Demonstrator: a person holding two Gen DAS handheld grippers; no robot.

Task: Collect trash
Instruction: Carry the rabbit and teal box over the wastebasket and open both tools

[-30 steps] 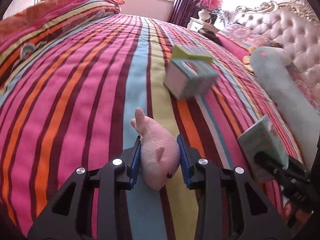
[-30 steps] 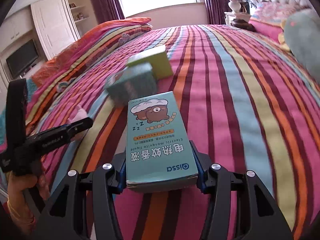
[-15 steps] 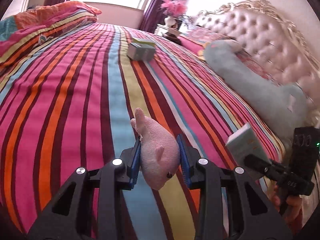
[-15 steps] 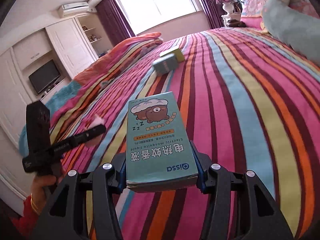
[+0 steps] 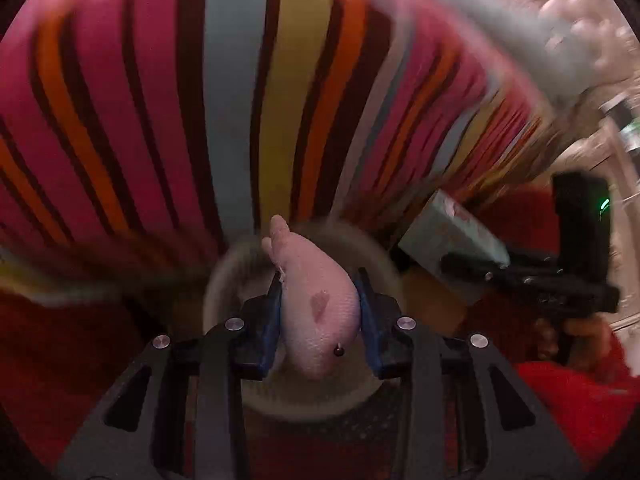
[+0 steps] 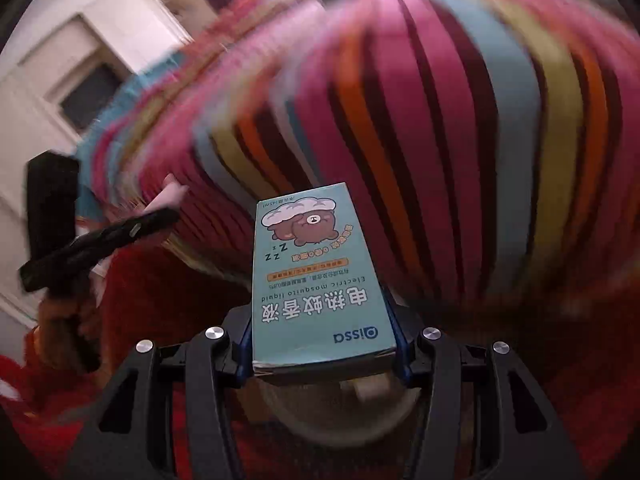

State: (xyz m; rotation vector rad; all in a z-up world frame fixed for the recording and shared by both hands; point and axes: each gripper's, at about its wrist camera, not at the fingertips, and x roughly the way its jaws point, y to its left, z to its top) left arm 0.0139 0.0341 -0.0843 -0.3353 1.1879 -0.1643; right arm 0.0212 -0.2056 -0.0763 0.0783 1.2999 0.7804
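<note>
Right tool (image 6: 322,344) grips box (image 6: 316,276), pointing forward.

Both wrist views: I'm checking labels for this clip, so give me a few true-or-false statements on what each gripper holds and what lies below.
1. The left gripper is shut on a pink plush toy. True.
2. The right gripper is open, holding nothing. False: it is shut on a teal mosquito liquid box.
3. A round pale bin shows beneath the plush toy. True, though it is blurred.
4. The box has a cartoon bear printed on it. True.
5. The striped bedspread is plain white. False: it has pink, orange, yellow and blue stripes.
</note>
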